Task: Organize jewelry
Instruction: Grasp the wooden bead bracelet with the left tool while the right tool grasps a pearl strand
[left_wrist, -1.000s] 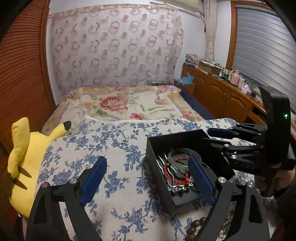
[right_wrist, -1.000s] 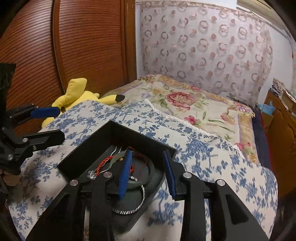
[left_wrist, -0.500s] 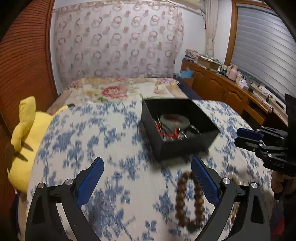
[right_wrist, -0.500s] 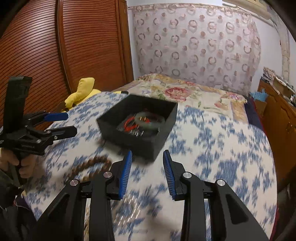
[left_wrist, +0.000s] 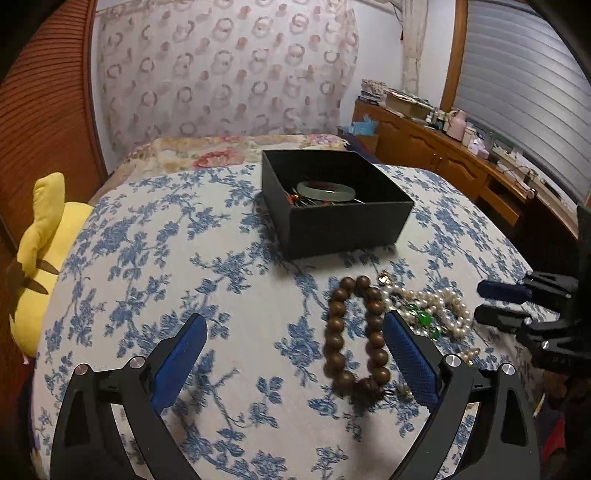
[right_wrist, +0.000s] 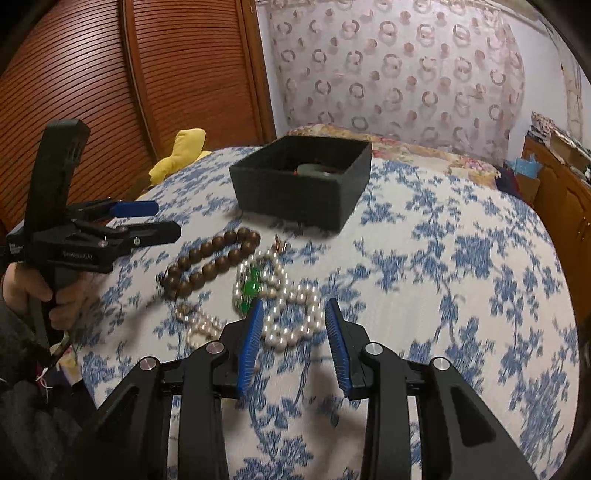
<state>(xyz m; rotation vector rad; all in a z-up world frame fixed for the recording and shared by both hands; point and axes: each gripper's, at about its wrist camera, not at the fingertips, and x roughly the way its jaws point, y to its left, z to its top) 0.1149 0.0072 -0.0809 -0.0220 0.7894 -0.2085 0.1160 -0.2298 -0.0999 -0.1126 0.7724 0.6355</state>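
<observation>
A black open box (left_wrist: 343, 221) (right_wrist: 303, 188) stands on the blue-flowered cloth with a pale green bangle (left_wrist: 327, 190) and other pieces inside. In front of it lie a brown wooden bead bracelet (left_wrist: 354, 332) (right_wrist: 210, 266) and a pearl necklace (left_wrist: 439, 306) (right_wrist: 291, 314) with green stones (right_wrist: 251, 288). My left gripper (left_wrist: 295, 325) (right_wrist: 168, 219) is wide open and empty, its right finger beside the wooden bracelet. My right gripper (right_wrist: 294, 306) (left_wrist: 495, 302) hovers over the pearls, partly open, with nothing pressed between its pads.
A yellow plush toy (left_wrist: 40, 258) lies at the cloth's left edge by a ribbed wooden door (right_wrist: 110, 74). A flowered bed cover (left_wrist: 221, 147) lies behind the box. A wooden dresser (left_wrist: 443, 155) with small items runs along the right. A hand (right_wrist: 33, 291) holds the left gripper.
Both grippers have pulled back from over the box towards the near side of the cloth. The wooden bracelet and pearls have come into view. The left jaws have spread slightly wider.
</observation>
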